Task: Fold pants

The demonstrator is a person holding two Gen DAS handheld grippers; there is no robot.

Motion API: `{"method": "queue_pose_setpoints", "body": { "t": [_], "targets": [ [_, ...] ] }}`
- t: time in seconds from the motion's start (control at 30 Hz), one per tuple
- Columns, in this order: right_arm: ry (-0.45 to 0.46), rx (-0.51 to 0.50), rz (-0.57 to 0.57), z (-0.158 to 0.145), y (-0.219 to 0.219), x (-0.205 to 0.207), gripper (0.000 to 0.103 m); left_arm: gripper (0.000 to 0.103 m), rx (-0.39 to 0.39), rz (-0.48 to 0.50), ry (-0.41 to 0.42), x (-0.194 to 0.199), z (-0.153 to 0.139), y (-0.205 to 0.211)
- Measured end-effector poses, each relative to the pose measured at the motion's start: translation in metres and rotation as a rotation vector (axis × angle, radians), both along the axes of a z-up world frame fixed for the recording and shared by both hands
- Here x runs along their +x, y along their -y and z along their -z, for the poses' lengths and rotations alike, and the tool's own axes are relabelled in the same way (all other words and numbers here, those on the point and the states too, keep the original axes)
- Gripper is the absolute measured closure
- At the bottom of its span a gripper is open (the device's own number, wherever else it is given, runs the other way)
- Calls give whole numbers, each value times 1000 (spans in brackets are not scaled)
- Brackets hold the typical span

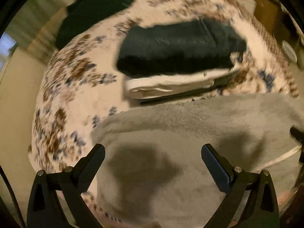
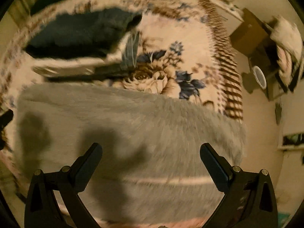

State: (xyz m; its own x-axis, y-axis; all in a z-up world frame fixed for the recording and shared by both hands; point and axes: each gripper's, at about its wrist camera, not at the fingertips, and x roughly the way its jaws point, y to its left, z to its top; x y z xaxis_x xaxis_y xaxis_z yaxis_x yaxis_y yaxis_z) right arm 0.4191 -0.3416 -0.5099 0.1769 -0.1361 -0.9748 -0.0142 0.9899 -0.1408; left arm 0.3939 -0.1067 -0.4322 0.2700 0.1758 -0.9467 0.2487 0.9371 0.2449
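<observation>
Both tongs, left and right, spread empty above grey fleece pants, folded stack beyond.

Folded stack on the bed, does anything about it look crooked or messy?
Mostly neat: the dark garment lies on the white one. In the right wrist view a grey-blue piece sticks out at the stack's right end, untucked. The grey fleece pants lie flat on the floral blanket. Both views are blurred.
</observation>
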Motion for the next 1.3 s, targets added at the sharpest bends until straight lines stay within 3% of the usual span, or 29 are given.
{"method": "queue_pose_setpoints", "body": {
  "t": [0.17, 0.23, 0.33, 0.43, 0.5, 0.57, 0.67, 0.7, 0.77, 0.97, 1.07, 1.1, 1.17, 1.3],
  "targets": [
    [-162, -70, -131, 112, -2, 38, 0, 1, 103, 202, -139, 40, 105, 19],
    [-217, -104, -166, 150, 0, 49, 0, 2, 127, 252, -161, 51, 130, 25],
    [-279, -65, -160, 188, 7, 57, 0, 2, 104, 299, -217, 68, 159, 21],
    [-334, 27, -131, 215, 17, 67, 12, 4, 51, 364, -252, 76, 174, 14],
    [-340, 74, -116, 223, 20, 71, 26, 23, -4, 398, -258, 77, 177, 11],
    [-316, 83, -114, 221, 18, 70, 39, 55, -56, 428, -256, 73, 169, 9],
    [-256, 126, -97, 206, 18, 57, 80, 86, -73, 443, -222, 63, 145, 4],
    [-227, 126, -87, 199, 19, 52, 88, 88, -80, 437, -212, 61, 137, 1],
    [-170, 130, -53, 182, 23, 41, 93, 91, -101, 421, -167, 54, 112, -8],
    [25, 175, 90, 107, 46, -26, 94, 91, -206, 355, -19, 0, 16, -49],
    [94, 155, 118, 72, 34, -81, 96, 91, -274, 291, 1, -55, -15, -74],
    [107, 141, 126, 63, 26, -105, 103, 91, -281, 273, 3, -69, -10, -66],
    [113, 95, 130, 64, 14, -154, 103, 91, -312, 204, -46, -108, -5, -76],
    [-17, 131, 179, 103, 0, -225, 103, 91, -292, 113, -216, -167, 65, -70]
  ]
}}
